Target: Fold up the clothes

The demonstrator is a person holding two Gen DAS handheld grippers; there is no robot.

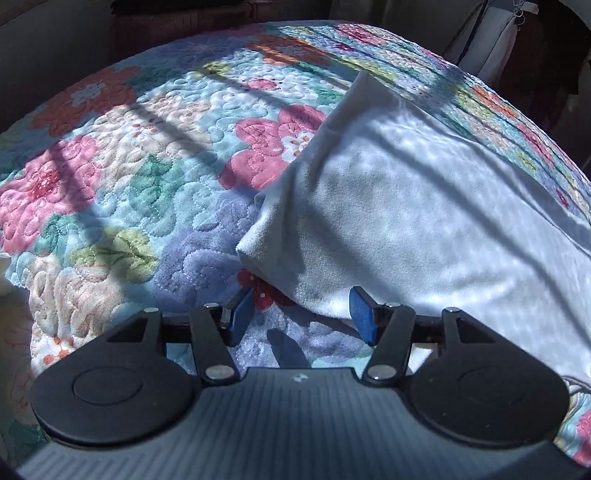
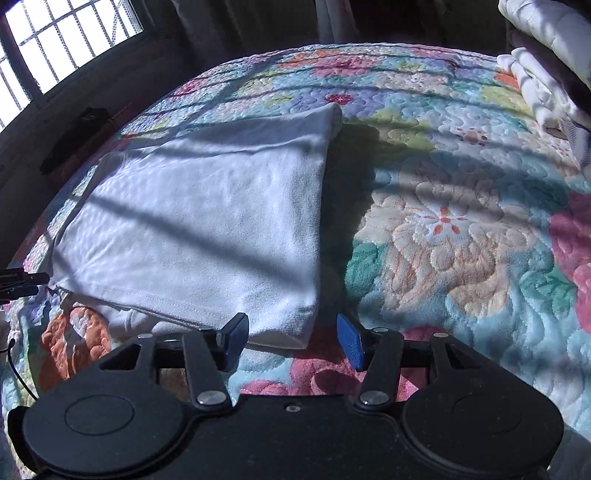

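Blue pads on both grippers, black linkages behind them. Left gripper (image 1: 301, 314): jaws spread, nothing pinched; the near corner of the white cloth (image 1: 424, 221) lies between and just past the pads (image 1: 240, 317), not pressed by either. Right gripper (image 2: 291, 341): jaws spread as well, empty; the cloth's (image 2: 207, 225) near right corner sits just ahead of the gap, the left pad (image 2: 236, 334) overlapping the cloth edge in view, contact not clear.

Cloth: soft white knit, folded into a flat, roughly rectangular stack, stitched hem showing along its near edge in the right view. It lies on the quilt (image 1: 129, 184), towards the side nearer the window.

Surface: quilted bedspread, stippled stitching, large flowers in pink, orange, green, lilac and cream on pale blue. Hard sunlight across it, with long dark bar shadows crossing both quilt and cloth.

Room, left view only: dark wooden furniture (image 1: 177, 18) beyond the far edge of the bed; pale garments (image 1: 502, 37) hanging at upper right.

Room, right view only: barred window (image 2: 55, 44), very bright, upper left; a dark box-like object (image 2: 77, 136) below it beside the bed; a pile of white folded fabric (image 2: 543, 74) on the quilt (image 2: 443, 229) at far right; a black clamp-like part (image 2: 22, 282) at the left edge, just beside the cloth's left corner; a thin dark cable (image 2: 18, 373) below it.
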